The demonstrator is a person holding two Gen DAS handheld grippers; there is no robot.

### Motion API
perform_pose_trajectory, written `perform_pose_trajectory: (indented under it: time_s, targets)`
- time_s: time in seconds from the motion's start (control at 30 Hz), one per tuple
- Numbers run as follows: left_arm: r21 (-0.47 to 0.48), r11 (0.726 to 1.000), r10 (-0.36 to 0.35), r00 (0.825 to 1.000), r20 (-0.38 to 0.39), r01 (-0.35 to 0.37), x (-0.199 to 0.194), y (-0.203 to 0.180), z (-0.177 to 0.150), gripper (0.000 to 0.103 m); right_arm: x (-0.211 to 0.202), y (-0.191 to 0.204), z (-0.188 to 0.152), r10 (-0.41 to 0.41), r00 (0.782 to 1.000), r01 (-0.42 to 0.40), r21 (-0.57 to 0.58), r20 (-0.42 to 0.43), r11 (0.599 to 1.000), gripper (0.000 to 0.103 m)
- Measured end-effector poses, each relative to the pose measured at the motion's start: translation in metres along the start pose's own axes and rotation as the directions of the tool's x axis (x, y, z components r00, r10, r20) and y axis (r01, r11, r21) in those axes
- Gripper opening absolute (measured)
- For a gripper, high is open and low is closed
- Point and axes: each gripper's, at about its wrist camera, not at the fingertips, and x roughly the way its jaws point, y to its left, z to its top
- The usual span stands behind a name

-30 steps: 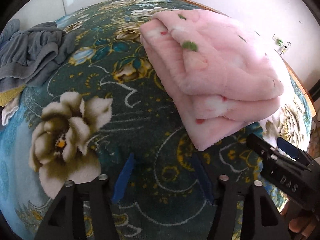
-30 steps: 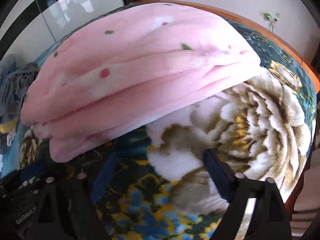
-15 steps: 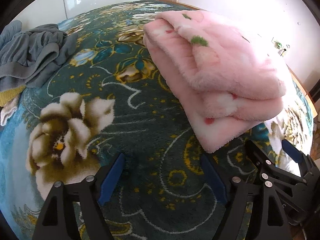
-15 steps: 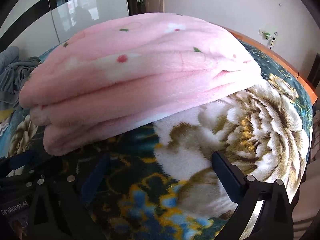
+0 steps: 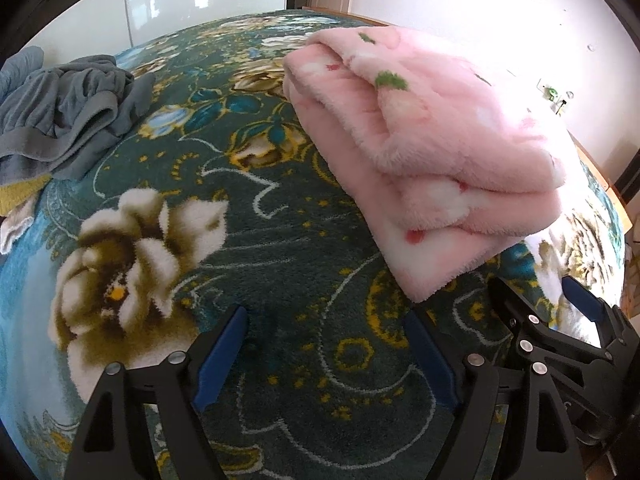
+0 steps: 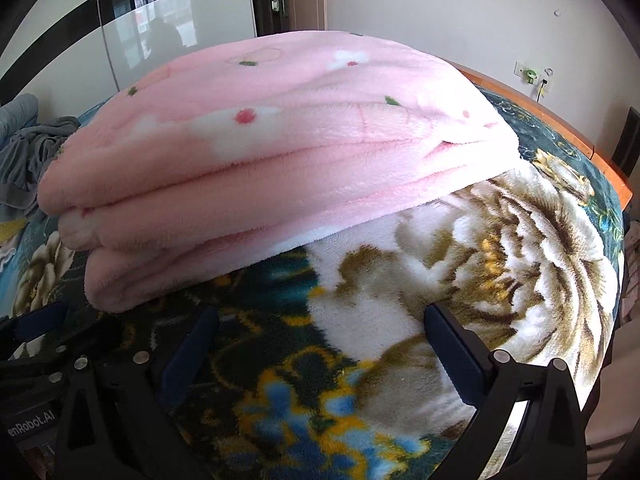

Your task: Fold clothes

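A pink fleece garment with small red and green spots lies folded in thick layers on the flowered bedspread. My left gripper hovers open over the bedspread, just short of the fold's near corner, with nothing between its blue pads. In the right wrist view the same pink garment fills the middle. My right gripper stands wide open in front of its long folded edge, holding nothing. The right gripper also shows at the lower right of the left wrist view, beside the corner.
A heap of grey clothes lies at the far left of the bed, with a yellow cloth under it. The wooden bed edge runs along the right, near a white wall with a socket.
The left jaws have spread wider. The right gripper has drawn back a little from the pink garment and tilted up, so more wall shows. The garment has not moved.
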Motion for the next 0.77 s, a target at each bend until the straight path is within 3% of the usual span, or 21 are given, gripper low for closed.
perform_pose_trajectory:
  time_s: [0.77]
  targets:
    - [0.062,0.998,0.005,1.0,-0.02,-0.004,-0.001,-0.005,-0.004,0.095,-0.015,-0.003,-0.008,0.001,1.0,-0.001,0.0,0.006,1.0,0.103]
